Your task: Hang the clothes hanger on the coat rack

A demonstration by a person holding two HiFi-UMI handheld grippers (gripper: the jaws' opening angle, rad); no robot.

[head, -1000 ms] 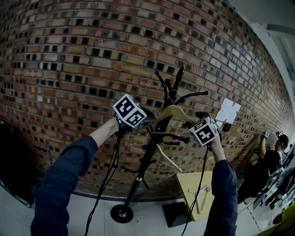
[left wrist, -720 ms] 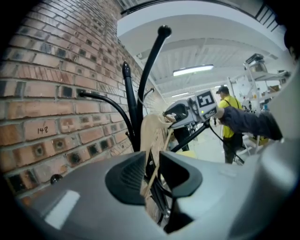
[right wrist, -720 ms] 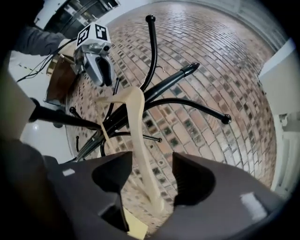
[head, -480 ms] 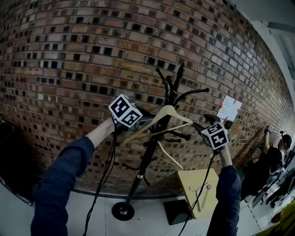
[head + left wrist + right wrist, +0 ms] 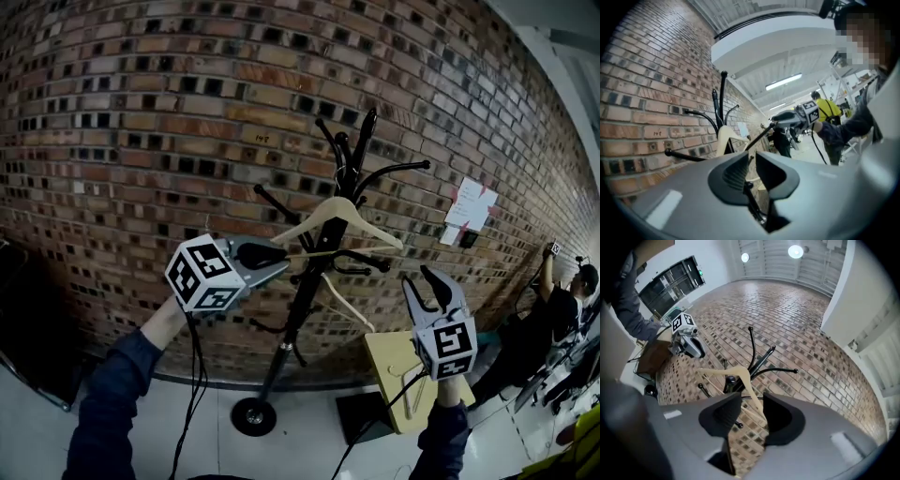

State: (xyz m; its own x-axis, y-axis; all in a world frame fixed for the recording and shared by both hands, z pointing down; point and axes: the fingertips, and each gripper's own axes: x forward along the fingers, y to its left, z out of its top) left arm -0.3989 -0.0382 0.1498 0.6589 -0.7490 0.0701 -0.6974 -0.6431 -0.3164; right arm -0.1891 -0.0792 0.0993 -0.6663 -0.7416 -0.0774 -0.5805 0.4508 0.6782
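My left gripper (image 5: 279, 260): ribbed black pads just closed to narrow slit, empty. My right gripper (image 5: 423, 283): 2 jaws half apart, closing, empty. Pale wooden hanger (image 5: 339, 217) hangs on black curved-arm coat rack (image 5: 298, 314), against rough brick wall (image 5: 141, 122).

Looking out past the right gripper (image 5: 751, 405) at the clothes hanger (image 5: 737, 373) on the coat rack (image 5: 753, 348).
Shows the two dark fingers (image 5: 723, 417) apart, having just been closing, with nothing pressed between them. Frames, beyond that gap, the pale wooden hanger hung at the black rack's stem, one shoulder reaching left, the other dropping toward the gap. Sets the rack's curved, knob-tipped arms against the brick wall (image 5: 801, 310). Catches the left gripper (image 5: 687, 341) with its marker cube at the far left, clear of the hanger, below a person's grey sleeve (image 5: 629, 298).
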